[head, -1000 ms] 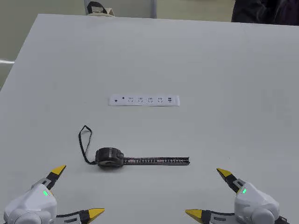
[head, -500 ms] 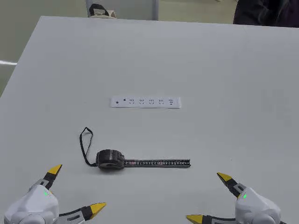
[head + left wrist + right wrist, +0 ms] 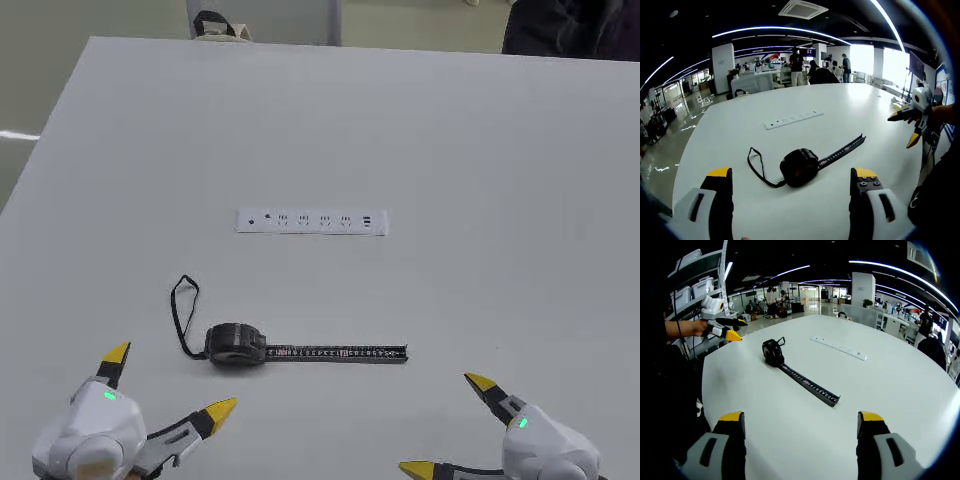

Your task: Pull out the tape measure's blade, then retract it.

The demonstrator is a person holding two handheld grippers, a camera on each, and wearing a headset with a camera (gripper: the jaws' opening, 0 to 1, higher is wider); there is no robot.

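The left gripper (image 3: 171, 380) has come a little farther out and to the right in the last half second, and its open jaws now point at the tape measure (image 3: 236, 344), which lies untouched on the near left part of the table (image 3: 450, 130). Its blade (image 3: 340, 352) is already drawn out toward the right and has not moved. The right gripper (image 3: 447, 425) waits at near right, also open and empty. We judge the retracting comes next

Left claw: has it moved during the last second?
Yes. The left claw has advanced toward the tape measure, its inner tip closing most of the gap. The tape measure keeps its place relative to the power strip.
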